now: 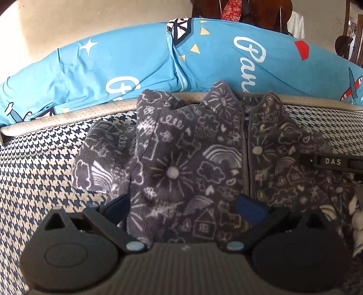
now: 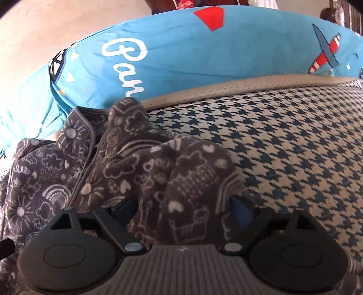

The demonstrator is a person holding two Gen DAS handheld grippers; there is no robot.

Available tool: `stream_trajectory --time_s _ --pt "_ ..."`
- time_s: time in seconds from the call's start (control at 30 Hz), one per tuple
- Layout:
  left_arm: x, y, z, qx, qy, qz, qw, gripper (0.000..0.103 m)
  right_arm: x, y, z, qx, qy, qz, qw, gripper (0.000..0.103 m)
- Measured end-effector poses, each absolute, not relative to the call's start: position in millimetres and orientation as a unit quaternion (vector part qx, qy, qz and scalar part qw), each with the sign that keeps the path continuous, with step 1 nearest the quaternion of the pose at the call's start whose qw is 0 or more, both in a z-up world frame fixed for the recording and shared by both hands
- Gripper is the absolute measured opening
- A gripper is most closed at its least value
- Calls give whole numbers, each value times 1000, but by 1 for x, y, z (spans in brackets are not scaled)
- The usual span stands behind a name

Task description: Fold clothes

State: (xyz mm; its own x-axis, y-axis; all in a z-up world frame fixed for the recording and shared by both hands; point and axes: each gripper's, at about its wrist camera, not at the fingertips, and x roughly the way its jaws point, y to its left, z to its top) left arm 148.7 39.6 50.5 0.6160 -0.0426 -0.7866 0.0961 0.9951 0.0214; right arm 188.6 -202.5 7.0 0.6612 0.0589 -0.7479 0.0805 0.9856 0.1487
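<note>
A dark grey fleece jacket [image 1: 192, 158] with white doodle print and a front zipper lies on a houndstooth mattress [image 1: 45, 163]. My left gripper [image 1: 185, 204] is open, its jaws wide apart around the jacket's near hem, left of the zipper. The jacket also shows in the right wrist view [image 2: 136, 158], bunched at its right side. My right gripper [image 2: 183, 204] is open, its jaws spread around that bunched sleeve fabric. The other gripper's black bar shows at the right edge of the left wrist view [image 1: 333, 162].
A long blue printed pillow [image 1: 136, 63] lies along the far edge of the mattress, also in the right wrist view [image 2: 181, 56]. A beige piping rim [image 2: 226, 88] runs in front of it. Houndstooth surface [image 2: 295, 147] extends to the right. Dark wooden furniture [image 1: 249, 11] stands behind.
</note>
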Motion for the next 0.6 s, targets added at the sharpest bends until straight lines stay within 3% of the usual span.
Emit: stream_trajectory --time_s 0.1,0.2,0.53,0.6 --pt "150 41 48 29 438 -37 898 103 192 -196 5 65 410 -10 910 89" --pt "152 40 45 33 438 -33 898 103 193 -192 4 48 406 -12 912 81" --pt "155 41 36 39 445 -34 894 103 192 -197 11 48 386 0 921 17" --pt "157 42 36 37 446 -32 894 103 194 -201 14 66 381 7 922 13"
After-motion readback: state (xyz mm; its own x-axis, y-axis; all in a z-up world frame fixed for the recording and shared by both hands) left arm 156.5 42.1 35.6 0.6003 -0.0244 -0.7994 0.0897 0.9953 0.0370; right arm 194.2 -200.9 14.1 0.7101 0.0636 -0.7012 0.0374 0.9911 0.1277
